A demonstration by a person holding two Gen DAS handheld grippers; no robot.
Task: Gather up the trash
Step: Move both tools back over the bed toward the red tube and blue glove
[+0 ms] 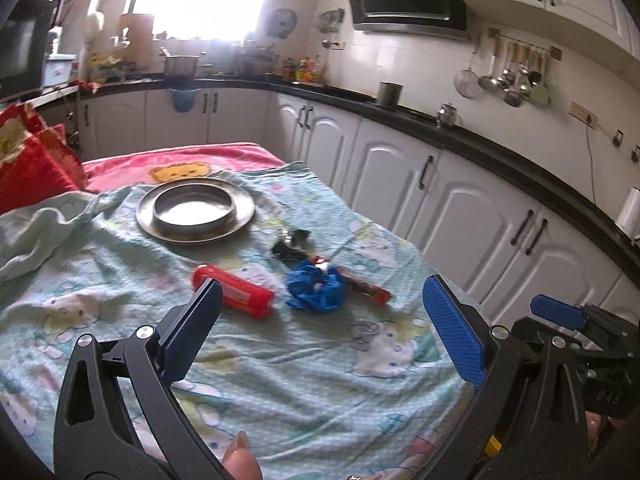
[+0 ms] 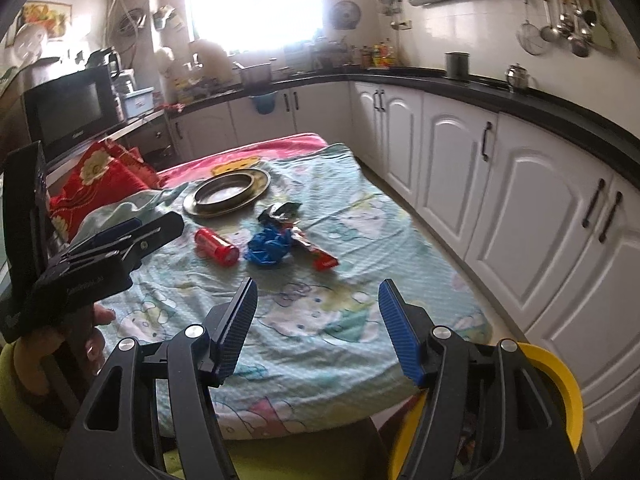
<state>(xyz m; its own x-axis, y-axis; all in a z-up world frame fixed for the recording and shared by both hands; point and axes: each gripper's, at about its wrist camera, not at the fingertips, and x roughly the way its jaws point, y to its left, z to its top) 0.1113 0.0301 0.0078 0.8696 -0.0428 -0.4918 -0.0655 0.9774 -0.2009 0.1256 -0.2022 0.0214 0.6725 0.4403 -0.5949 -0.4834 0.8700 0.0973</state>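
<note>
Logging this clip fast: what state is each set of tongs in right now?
Left tongs: open, holding nothing.
Right tongs: open, holding nothing.

4 trash pcs (image 1: 316,288), 1 plate (image 1: 195,207)

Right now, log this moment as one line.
stage: start | left gripper: open | right gripper: open | trash on cloth: red can, blue wad, wrappers | plate: no trash
</note>
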